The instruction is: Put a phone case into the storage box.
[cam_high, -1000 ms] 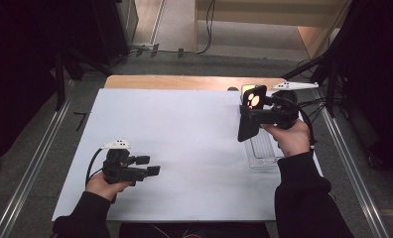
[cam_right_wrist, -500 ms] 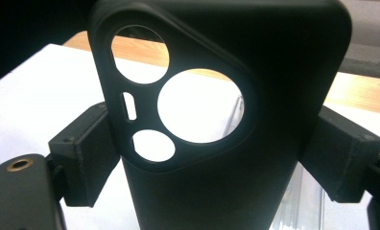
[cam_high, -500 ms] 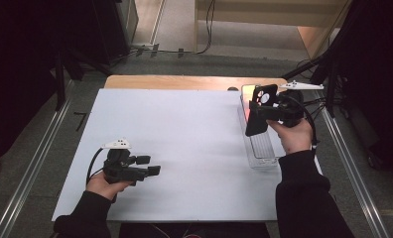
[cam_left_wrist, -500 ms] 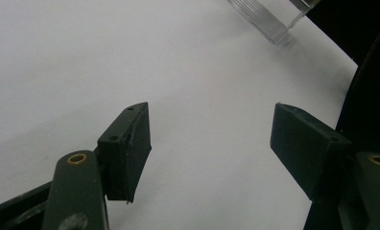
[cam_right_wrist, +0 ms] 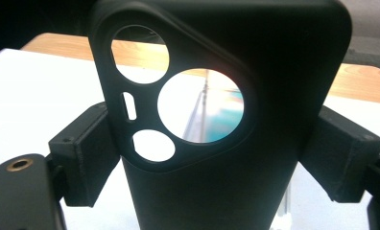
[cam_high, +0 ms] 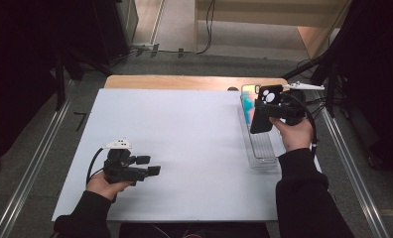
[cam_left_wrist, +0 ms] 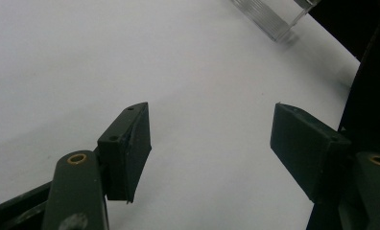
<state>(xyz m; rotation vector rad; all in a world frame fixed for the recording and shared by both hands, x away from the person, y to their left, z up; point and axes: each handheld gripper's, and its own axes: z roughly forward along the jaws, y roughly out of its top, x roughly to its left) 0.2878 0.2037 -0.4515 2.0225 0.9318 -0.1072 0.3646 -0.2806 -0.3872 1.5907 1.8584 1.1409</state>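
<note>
A black phone case (cam_high: 260,119) with round camera cut-outs (cam_right_wrist: 200,106) stands upright over the far part of a clear plastic tray (cam_high: 262,151) at the table's right side. My right gripper (cam_high: 263,114) is shut on the phone case (cam_right_wrist: 226,182), one pad on each long side. Its fingers (cam_right_wrist: 85,153) press the case from left and right. Near the front left of the white board (cam_high: 184,134), my left gripper (cam_high: 149,165) rests low and open. Nothing lies between its fingertips (cam_left_wrist: 130,143), just the bare white surface.
Teal and orange items lie at the tray's far end (cam_high: 246,103). A corner of the tray (cam_left_wrist: 270,21) lies far ahead of the left gripper. A wooden strip (cam_high: 184,82) borders the board at the back. Metal rails run along both sides of the table.
The right hand has carried the phone case to the right and lower, over the tray. The left hand has stayed where it was.
</note>
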